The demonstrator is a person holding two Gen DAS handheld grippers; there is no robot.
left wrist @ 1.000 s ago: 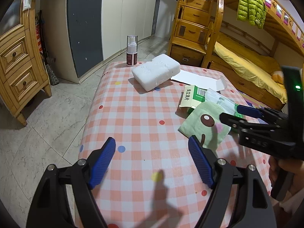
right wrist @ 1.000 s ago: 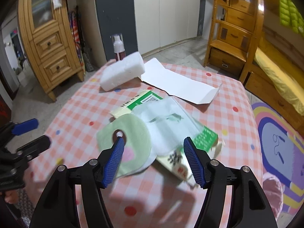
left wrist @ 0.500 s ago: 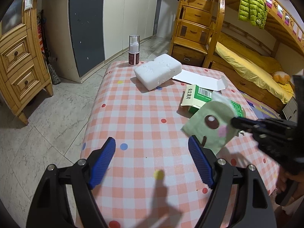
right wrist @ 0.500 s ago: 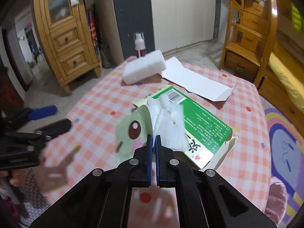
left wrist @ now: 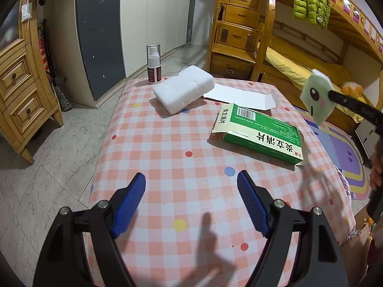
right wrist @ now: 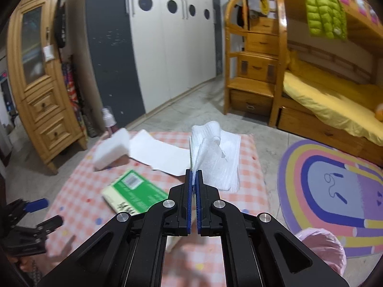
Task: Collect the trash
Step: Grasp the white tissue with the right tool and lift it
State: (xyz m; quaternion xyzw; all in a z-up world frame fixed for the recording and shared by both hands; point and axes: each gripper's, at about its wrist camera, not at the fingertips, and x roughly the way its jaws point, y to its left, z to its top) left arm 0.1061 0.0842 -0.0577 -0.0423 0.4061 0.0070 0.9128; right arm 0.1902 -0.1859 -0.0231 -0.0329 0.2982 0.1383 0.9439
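My right gripper (right wrist: 193,175) is shut on a white wet-wipe packet (right wrist: 216,153) and holds it up above the table. In the left wrist view the packet's green cartoon face (left wrist: 317,98) hangs in the air at the right, off the table. My left gripper (left wrist: 191,201) is open and empty, low over the near part of the checked tablecloth (left wrist: 167,157). On the table lie a green medicine box (left wrist: 261,134), a white foam block (left wrist: 183,88) and a flat white carton sheet (left wrist: 241,96).
A spray bottle (left wrist: 153,63) stands at the table's far edge. A wooden cabinet (left wrist: 19,91) stands left, a bunk bed with stairs (left wrist: 241,28) at the back right. A rainbow rug (right wrist: 335,186) lies on the floor right, with a pink bag (right wrist: 323,251) near it.
My right gripper shut on the wet-wipe packet and lifted it up and to the right, uncovering the green box. My left gripper stayed open and nearly still.
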